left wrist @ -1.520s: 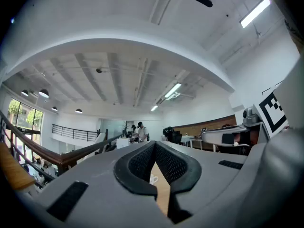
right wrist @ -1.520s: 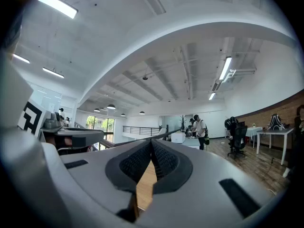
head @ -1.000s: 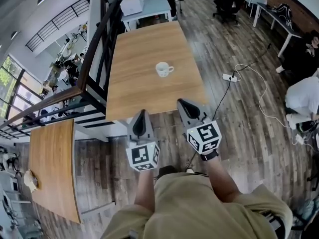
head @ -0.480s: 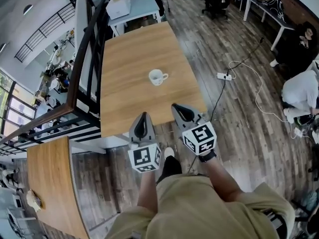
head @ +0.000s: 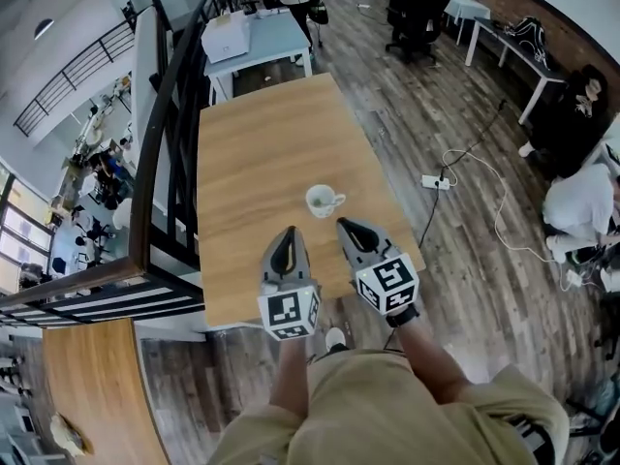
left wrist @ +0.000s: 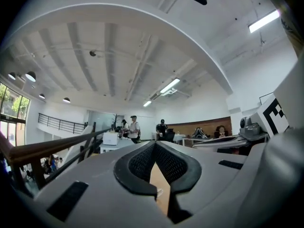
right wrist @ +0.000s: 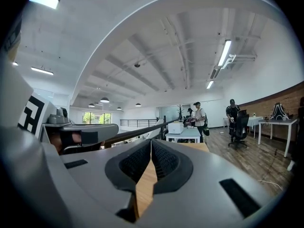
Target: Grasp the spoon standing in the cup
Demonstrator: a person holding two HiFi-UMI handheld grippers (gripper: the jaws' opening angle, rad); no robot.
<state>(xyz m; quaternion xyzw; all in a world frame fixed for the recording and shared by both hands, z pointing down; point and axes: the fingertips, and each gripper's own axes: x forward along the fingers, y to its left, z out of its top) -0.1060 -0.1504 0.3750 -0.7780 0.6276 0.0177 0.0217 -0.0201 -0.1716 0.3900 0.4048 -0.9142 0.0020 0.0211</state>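
- Your left claw (head: pixel 287 234) and right claw (head: pixel 342 224) are both clenched, empty.
- Go in like that and you'll likely knock over the cup (head: pixel 322 200), centre frame.

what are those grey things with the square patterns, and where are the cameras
A person holds a hand tool in each hand: the left claw and the right claw; the patterned cubes belong to them. One picture comes from a camera on the person's head, looking down. The other two come from cameras riding on each claw. On the wooden table stands a white cup; any spoon in it is too small to see. Both claws are shut and empty.
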